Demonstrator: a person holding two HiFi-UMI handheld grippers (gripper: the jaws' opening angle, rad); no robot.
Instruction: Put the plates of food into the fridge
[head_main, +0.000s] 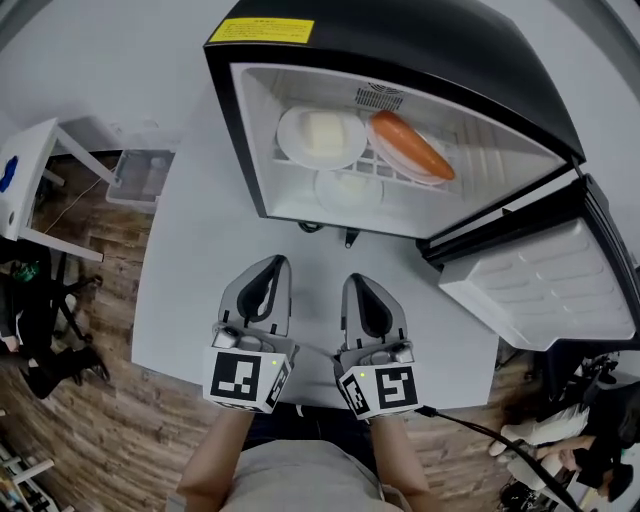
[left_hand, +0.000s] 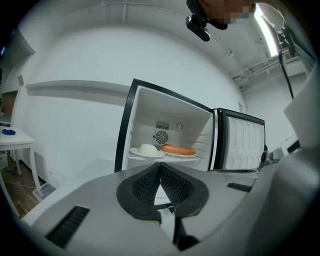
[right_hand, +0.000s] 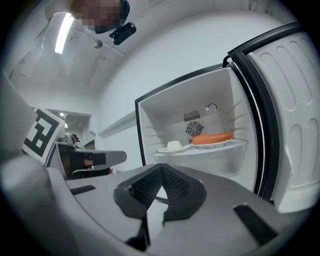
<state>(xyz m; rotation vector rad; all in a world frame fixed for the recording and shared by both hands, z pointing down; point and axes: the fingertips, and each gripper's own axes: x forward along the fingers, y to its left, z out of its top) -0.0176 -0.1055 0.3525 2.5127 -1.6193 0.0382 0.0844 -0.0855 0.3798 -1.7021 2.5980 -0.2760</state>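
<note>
Left gripper and right gripper: jaws together, nothing held (both over the table); plates of food: on the fridge shelf; remaining, I judge: door, which I'd push squarely on its outer face until sealed.

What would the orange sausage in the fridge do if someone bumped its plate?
It would probably roll: the sausage looks round and smooth, lying loose on its plate. The plate looks shallow, so its rim might not stop it. It looks plump, so probably firm, not floppy.
</note>
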